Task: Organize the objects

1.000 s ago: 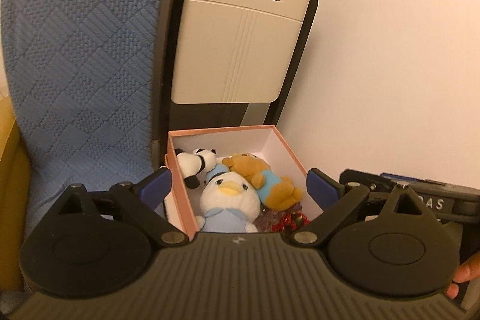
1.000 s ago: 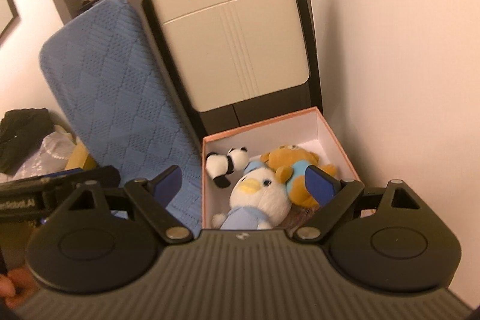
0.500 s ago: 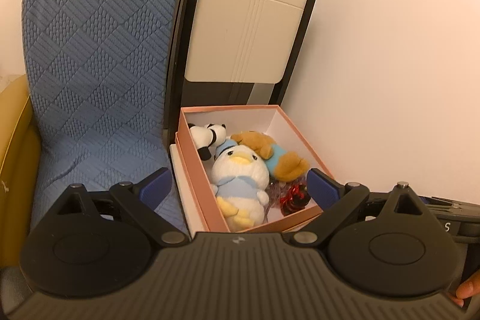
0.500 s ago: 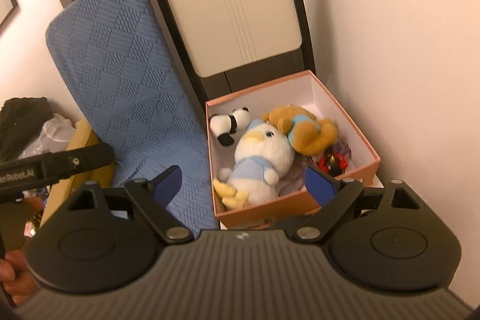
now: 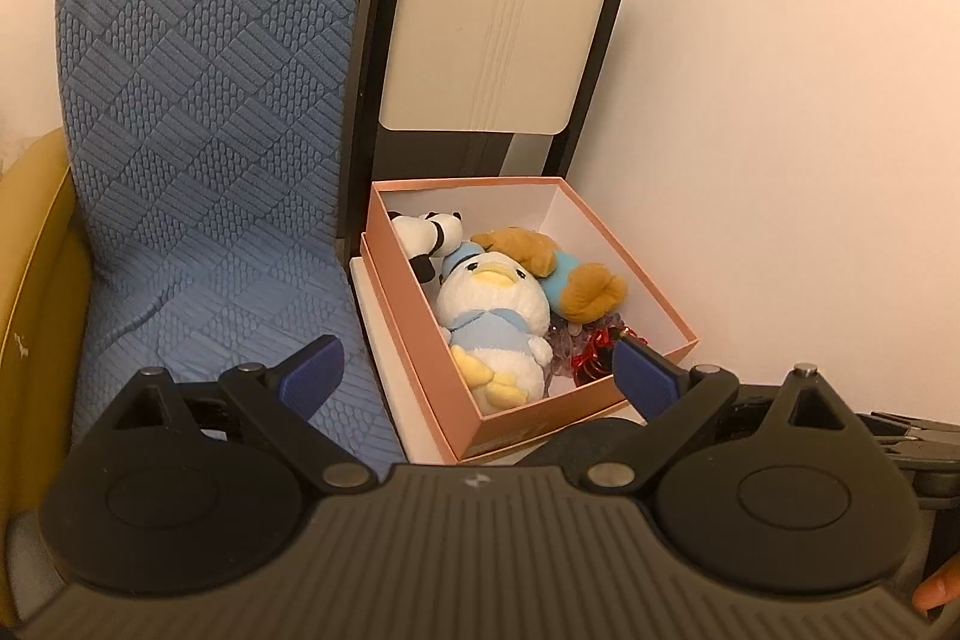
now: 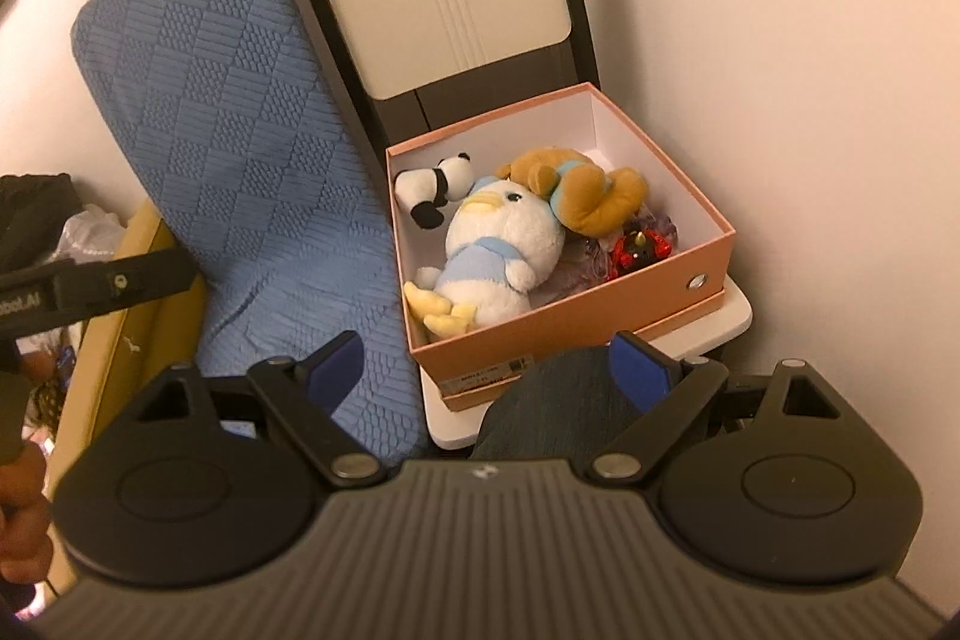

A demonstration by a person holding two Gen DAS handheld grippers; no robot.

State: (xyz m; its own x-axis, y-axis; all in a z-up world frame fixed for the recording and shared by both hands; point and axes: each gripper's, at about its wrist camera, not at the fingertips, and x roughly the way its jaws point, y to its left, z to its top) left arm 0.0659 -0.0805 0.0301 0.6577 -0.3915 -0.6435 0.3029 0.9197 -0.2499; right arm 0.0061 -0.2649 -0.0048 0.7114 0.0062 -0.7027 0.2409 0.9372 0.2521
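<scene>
pink box (image 6: 570, 322) of plush toys, perhaps a duck (image 6: 498, 250), left gripper (image 5: 474, 370) and right gripper (image 6: 489, 364) both spread wide, empty

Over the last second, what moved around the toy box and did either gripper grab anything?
Both grippers came forward and down toward the pink box, so its near wall and the white surface under it now show. The left gripper and right gripper stayed open and empty. The duck plush, panda plush, brown plush and red trinket lie as before.
</scene>
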